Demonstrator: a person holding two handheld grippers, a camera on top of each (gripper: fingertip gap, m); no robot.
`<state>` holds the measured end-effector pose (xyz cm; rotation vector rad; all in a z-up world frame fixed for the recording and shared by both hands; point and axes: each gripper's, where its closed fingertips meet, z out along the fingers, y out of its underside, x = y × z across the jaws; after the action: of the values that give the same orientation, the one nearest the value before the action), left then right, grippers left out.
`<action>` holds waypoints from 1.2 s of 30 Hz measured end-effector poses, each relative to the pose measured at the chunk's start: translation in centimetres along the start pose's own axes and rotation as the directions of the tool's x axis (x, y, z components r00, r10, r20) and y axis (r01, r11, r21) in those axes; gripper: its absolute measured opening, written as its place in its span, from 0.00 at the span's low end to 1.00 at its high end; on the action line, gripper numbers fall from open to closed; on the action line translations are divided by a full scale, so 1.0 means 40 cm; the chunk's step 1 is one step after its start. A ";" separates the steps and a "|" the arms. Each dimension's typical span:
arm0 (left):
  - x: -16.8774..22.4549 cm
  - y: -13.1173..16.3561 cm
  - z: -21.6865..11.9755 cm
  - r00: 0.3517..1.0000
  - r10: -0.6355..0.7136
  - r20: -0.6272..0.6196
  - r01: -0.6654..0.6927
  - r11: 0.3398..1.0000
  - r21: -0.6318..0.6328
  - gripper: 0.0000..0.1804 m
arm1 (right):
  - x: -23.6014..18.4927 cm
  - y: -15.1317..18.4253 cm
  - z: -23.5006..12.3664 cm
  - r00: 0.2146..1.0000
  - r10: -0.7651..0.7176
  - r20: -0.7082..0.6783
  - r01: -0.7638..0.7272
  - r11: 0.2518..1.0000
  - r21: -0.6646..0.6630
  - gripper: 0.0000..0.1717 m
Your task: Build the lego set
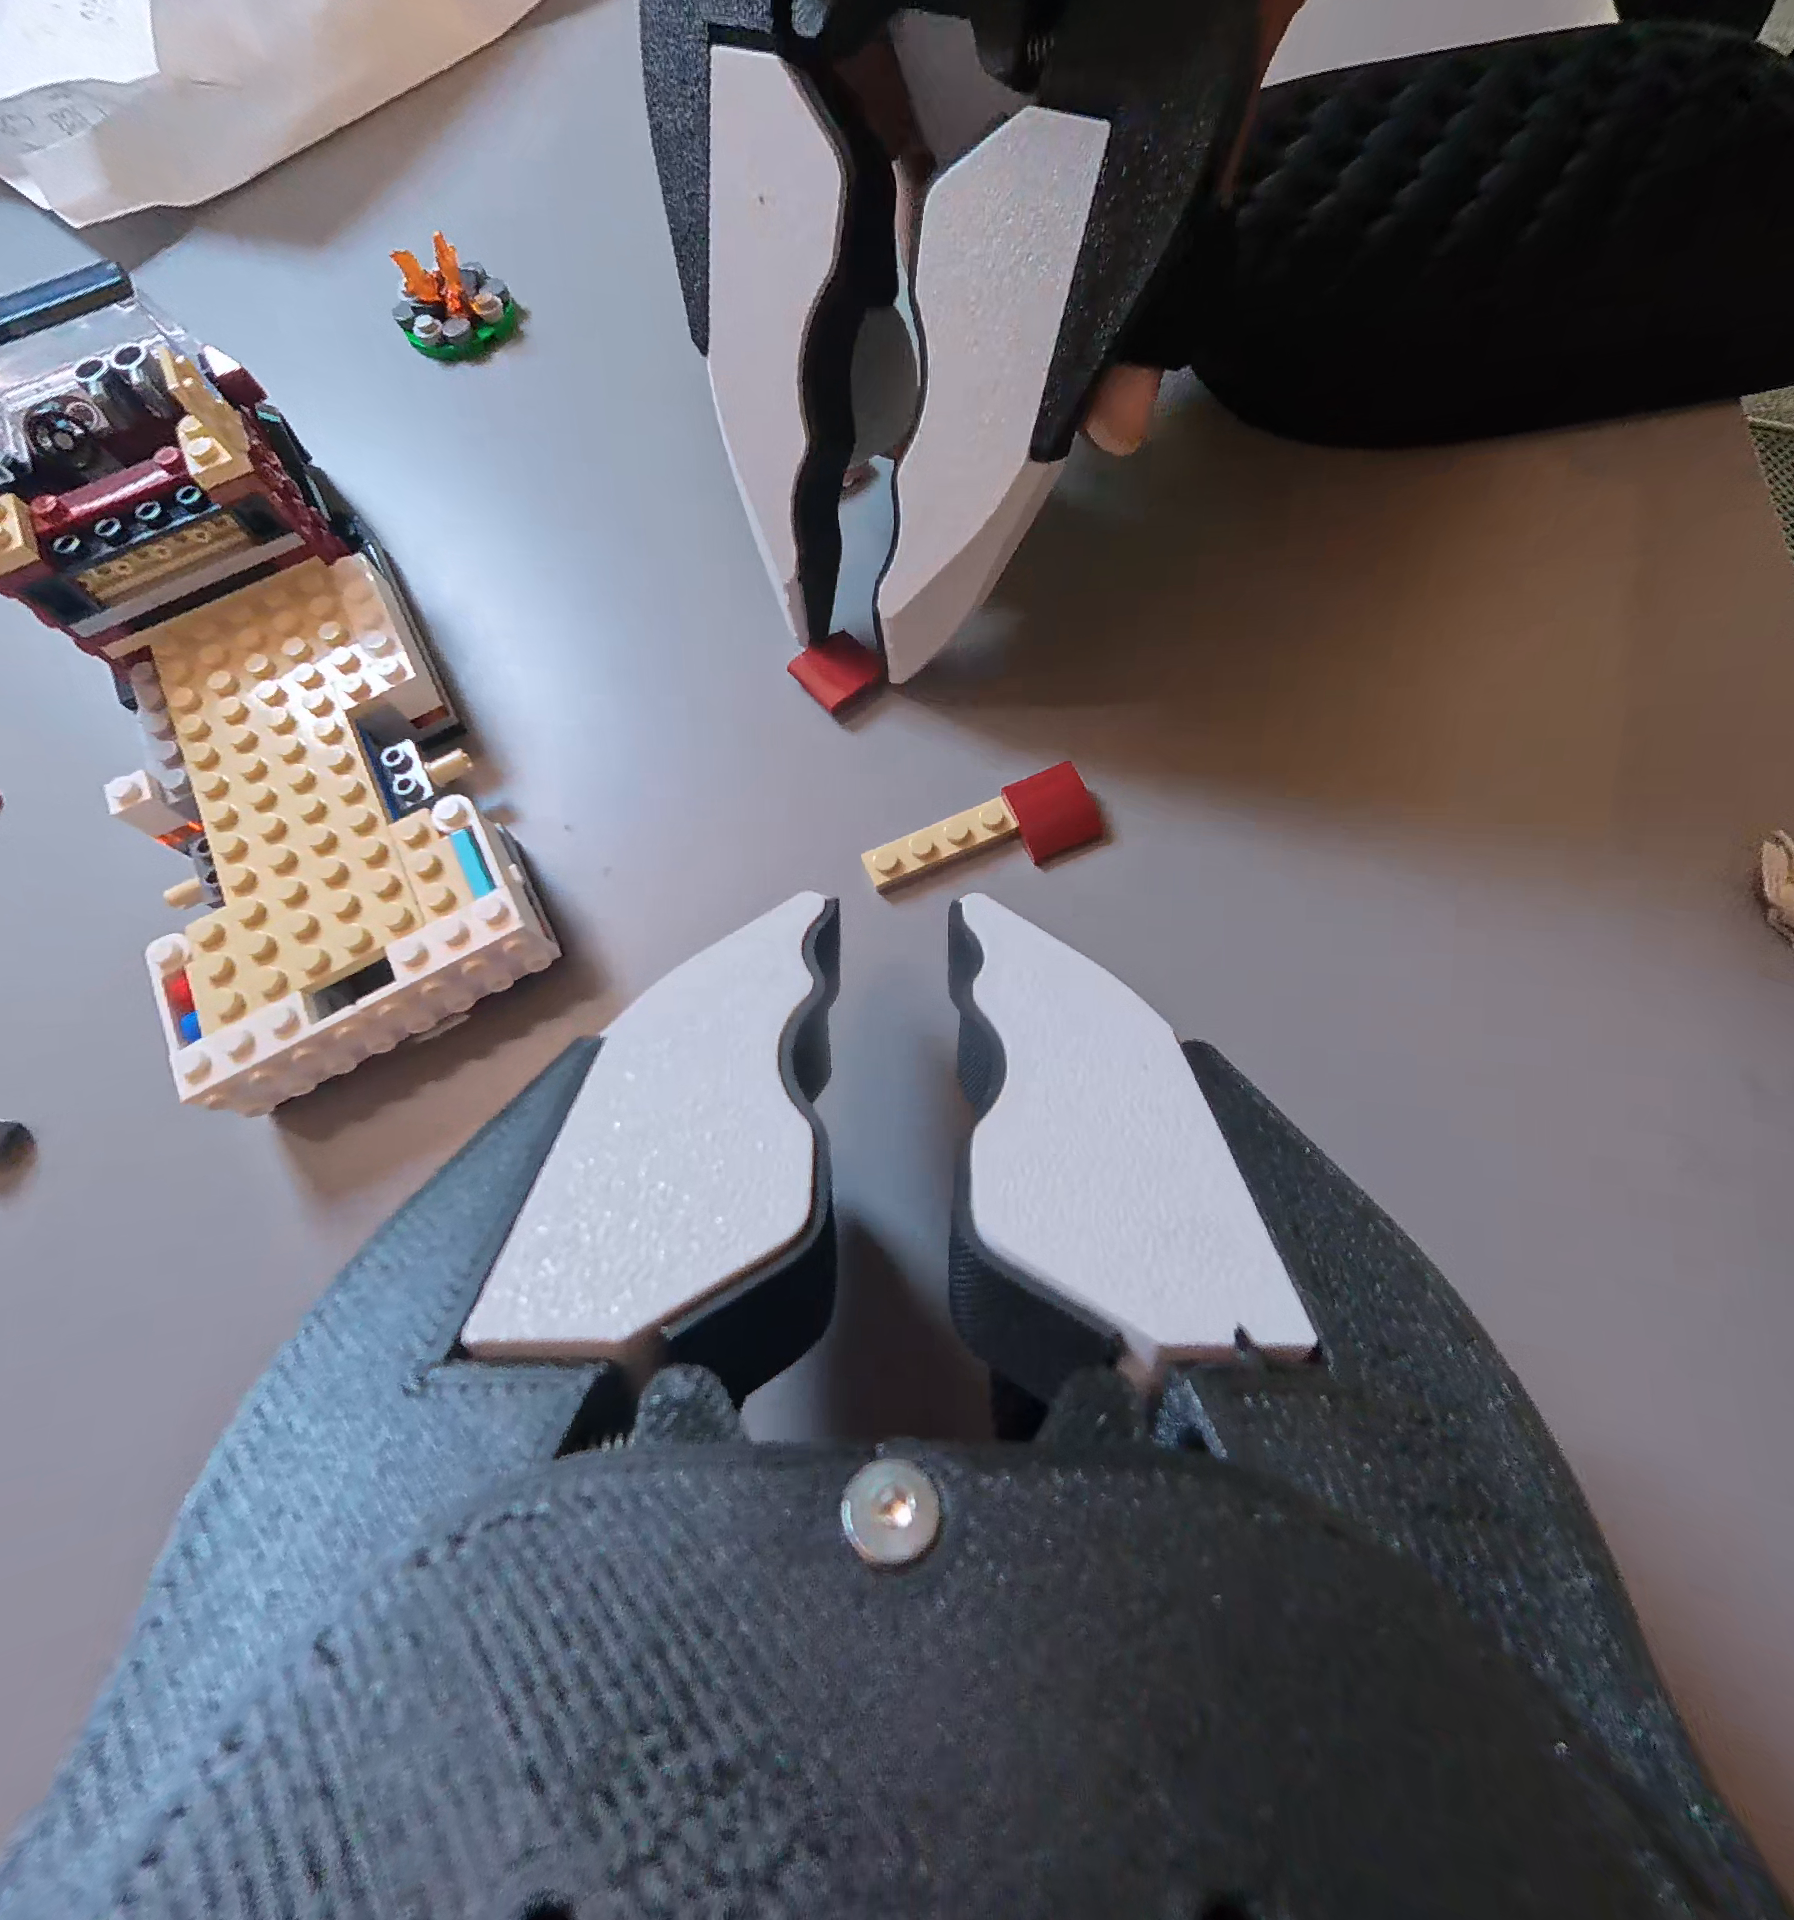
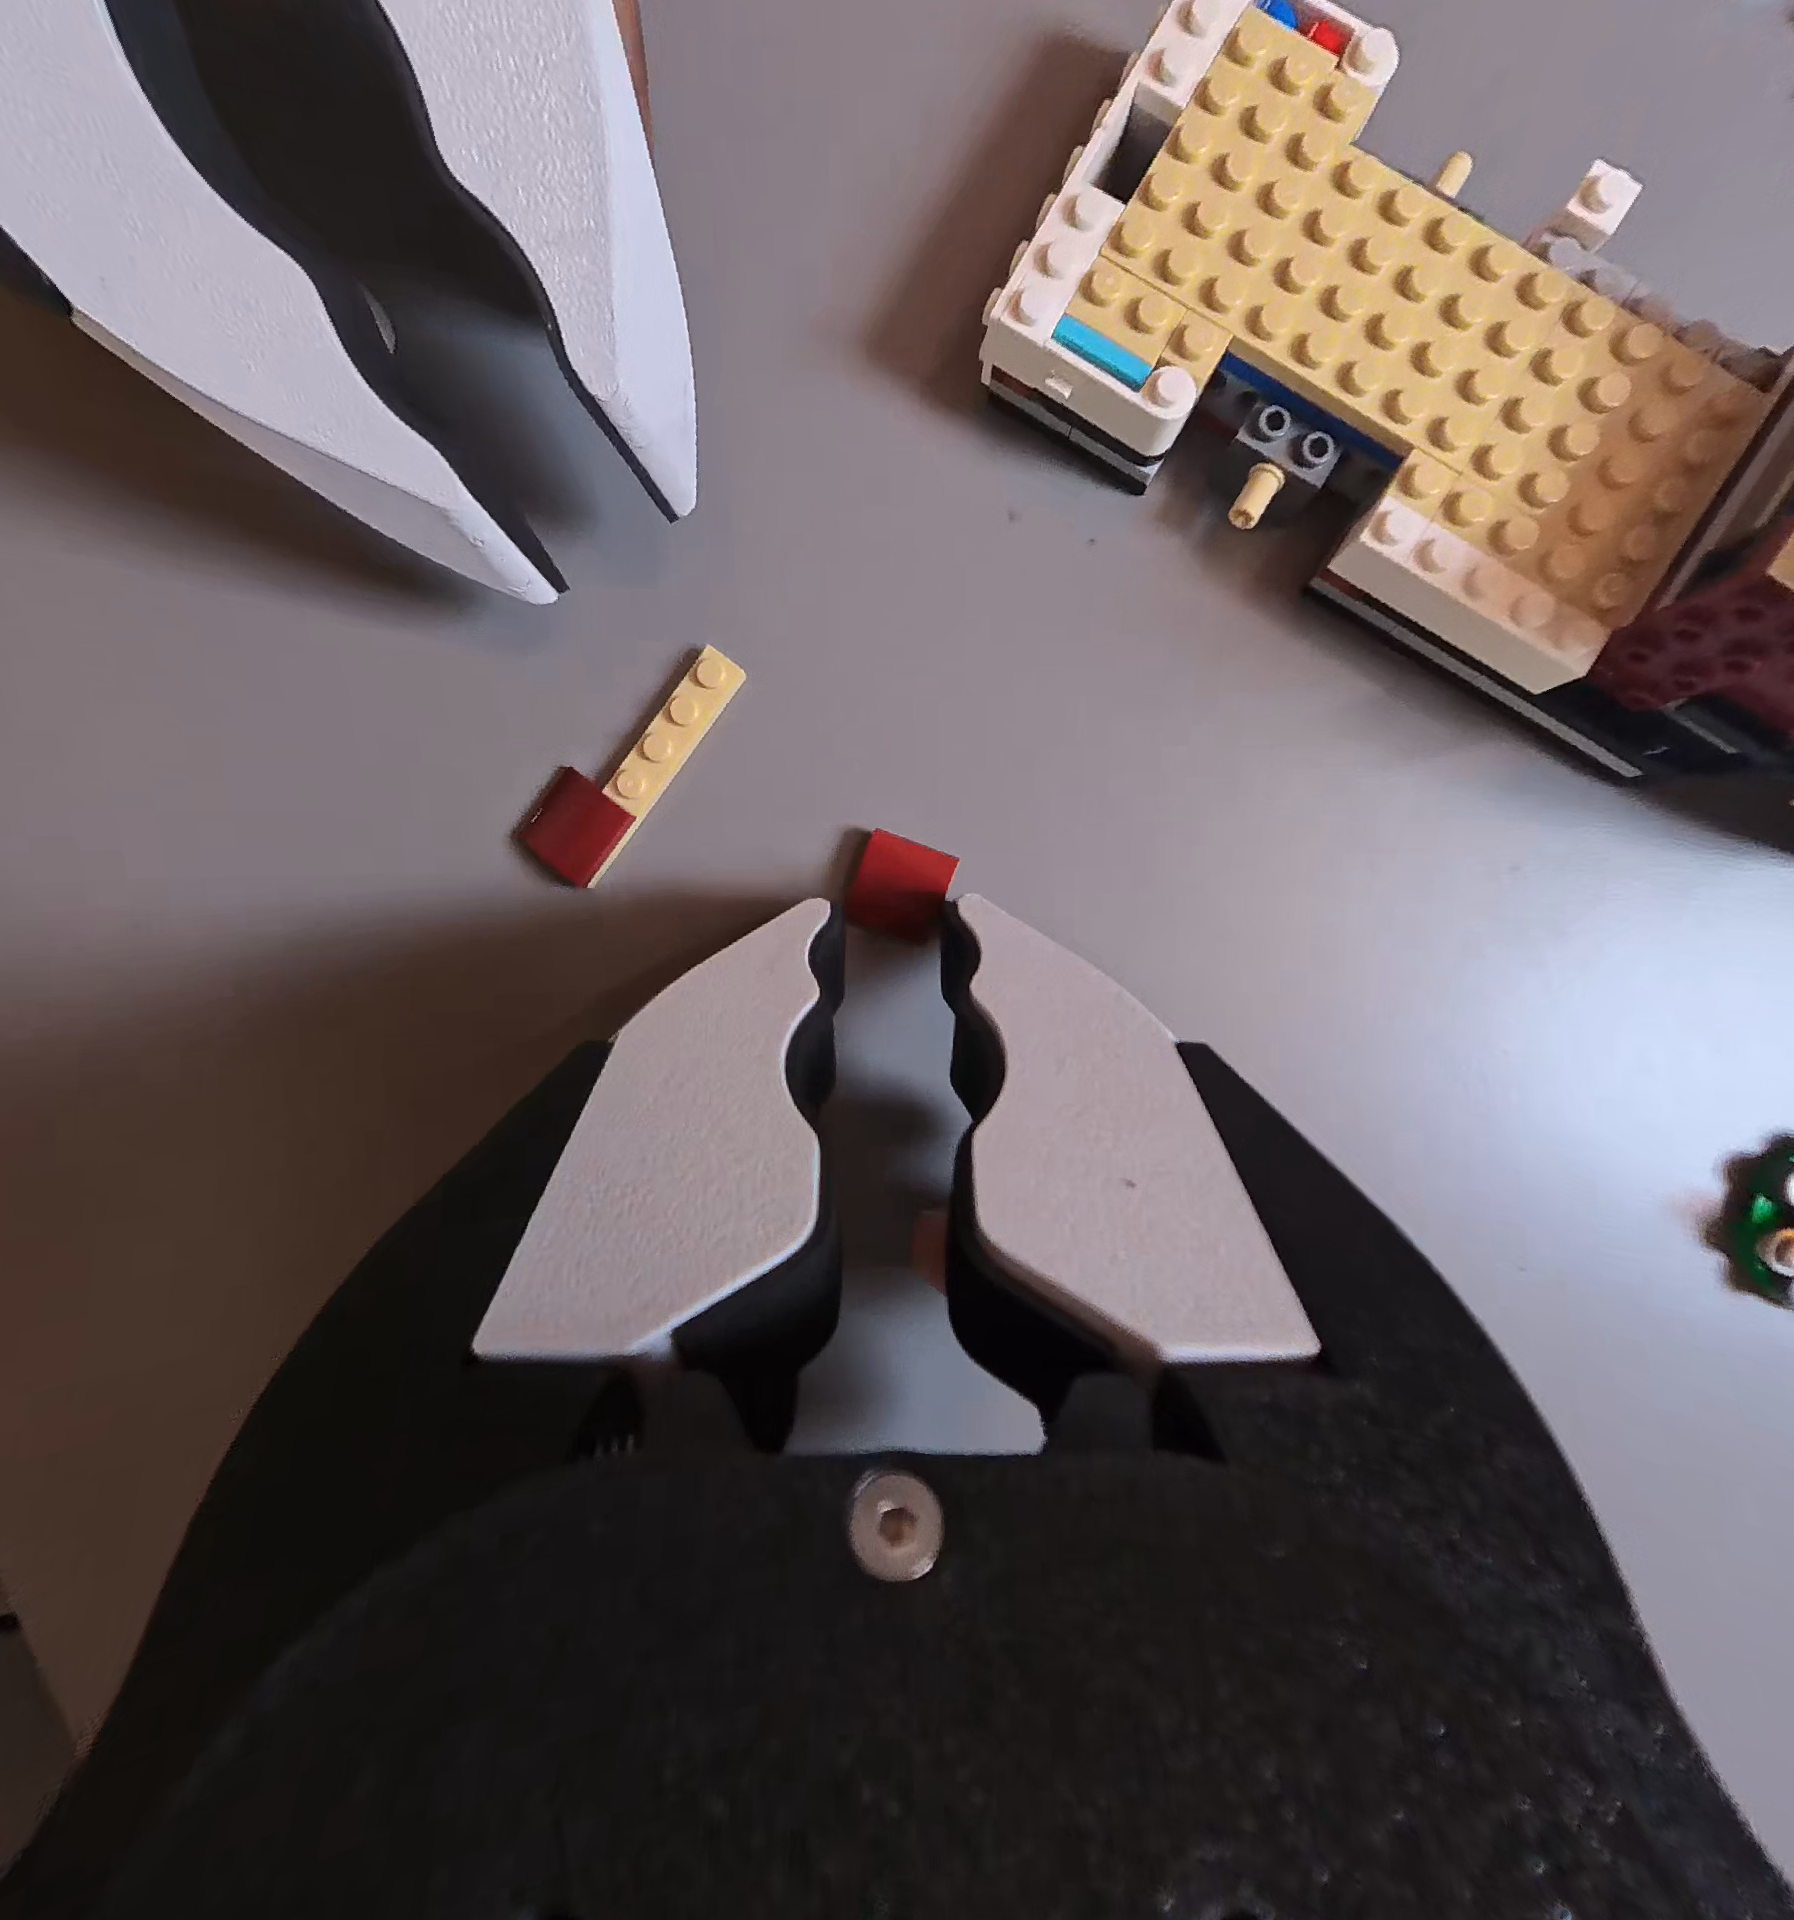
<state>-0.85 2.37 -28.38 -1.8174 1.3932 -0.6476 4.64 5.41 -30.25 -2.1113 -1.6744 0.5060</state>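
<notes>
The right tool (image 2: 891, 906) is seen lowered to the grey desk (image 2: 1184, 831) with its two fingertips set on either side of a small dark red curved brick (image 2: 903, 878), which is pinched at its near end. The left tool (image 1: 893, 909) is held spread with nothing between its fingers, just short of a tan studded plate (image 1: 940, 844) capped at its far end by a second dark red brick (image 1: 1054, 810). A partly built brick vehicle (image 1: 290, 790) with a tan studded floor is seen to the left tool's left, and a small brick campfire (image 1: 453, 296) lies beyond it.
</notes>
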 end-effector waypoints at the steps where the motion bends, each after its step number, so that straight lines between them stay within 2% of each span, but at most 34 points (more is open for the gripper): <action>1: 0.001 0.000 -0.001 1.000 -0.007 -0.002 0.007 1.000 0.004 0.11 | 0.000 -0.004 0.000 1.000 0.001 0.000 -0.001 1.000 0.008 0.10; 3: 0.005 -0.006 -0.004 0.999 -0.028 -0.018 0.028 0.999 0.026 0.11 | -0.028 -0.030 -0.009 0.998 -0.021 0.052 0.018 0.997 0.069 0.10; 6: 0.017 -0.025 -0.016 0.997 -0.034 -0.076 0.040 0.996 0.083 0.15 | -0.111 -0.084 -0.036 0.975 -0.178 0.130 0.152 0.970 0.187 0.10; 9: 0.058 -0.040 -0.034 0.984 0.021 -0.178 0.002 0.992 0.125 0.16 | -0.163 -0.111 -0.034 0.952 -0.260 0.163 0.229 0.956 0.186 0.10; 11: 0.065 -0.036 -0.034 0.983 0.056 -0.174 -0.037 0.993 0.113 0.17 | -0.174 -0.116 -0.018 0.942 -0.299 0.152 0.275 0.948 0.161 0.10; 14: 0.080 -0.015 -0.029 0.978 0.120 -0.169 -0.110 0.992 0.066 0.11 | -0.189 -0.123 -0.007 0.932 -0.320 0.169 0.294 0.942 0.164 0.10; 19: 0.067 0.000 -0.019 0.982 0.158 -0.108 -0.158 0.987 0.009 0.10 | -0.177 -0.117 -0.008 0.944 -0.299 0.141 0.275 0.947 0.168 0.10; 22: 0.046 0.023 -0.011 0.985 0.165 -0.059 -0.168 0.984 -0.053 0.10 | -0.139 -0.078 -0.018 0.941 -0.324 0.099 0.312 0.943 0.118 0.17; 23: 0.042 0.029 -0.010 0.985 0.163 -0.051 -0.166 0.983 -0.075 0.10 | -0.128 -0.059 -0.018 0.935 -0.338 0.104 0.329 0.940 0.091 0.22; 29: 0.037 0.047 -0.006 0.988 0.147 -0.043 -0.151 0.979 -0.133 0.09 | -0.110 -0.027 0.012 0.855 -0.469 0.222 0.476 0.879 0.023 0.39; 32: 0.030 0.049 -0.007 0.990 0.139 -0.035 -0.143 0.980 -0.136 0.09 | -0.108 -0.035 0.031 0.803 -0.519 0.293 0.538 0.843 0.019 0.39; 36: 0.019 0.048 -0.014 0.993 0.111 -0.035 -0.114 0.985 -0.126 0.09 | -0.113 -0.056 0.041 0.756 -0.552 0.353 0.572 0.819 0.056 0.35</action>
<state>-2.18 1.24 -29.64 -1.8188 1.5754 -0.5374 0.94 1.60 -30.35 -1.4688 -2.4291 0.6717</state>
